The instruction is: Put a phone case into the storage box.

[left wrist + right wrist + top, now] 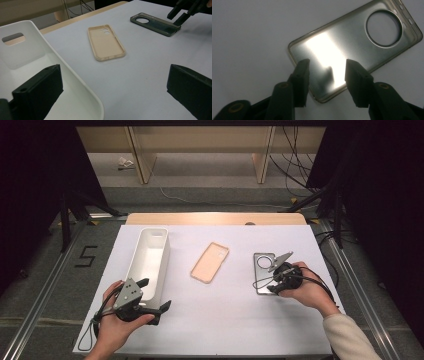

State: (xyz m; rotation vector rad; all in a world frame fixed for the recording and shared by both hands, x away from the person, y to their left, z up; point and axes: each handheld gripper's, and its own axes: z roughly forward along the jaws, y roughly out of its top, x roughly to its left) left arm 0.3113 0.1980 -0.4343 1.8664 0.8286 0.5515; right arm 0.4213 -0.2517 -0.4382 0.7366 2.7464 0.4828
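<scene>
A white sheet-covered table top [235, 320] is seen, with a pale wooden edge exposed at its far side; grey floor is noted around it, black tripod legs to either side, loose cables at the far right and light wooden furniture legs beyond. The right gripper [276, 279] is held just over the near end of a dark translucent phone case with a round camera opening [263, 270], which lies flat on the sheet at the right; in the right gripper view the jaws are parted above the case [352, 47], and no pad is seen pressing on it. A beige soft phone case [210, 262] lies at the centre. The left gripper [156, 296] is held wide open beside a long white plastic bin [149, 265].
</scene>
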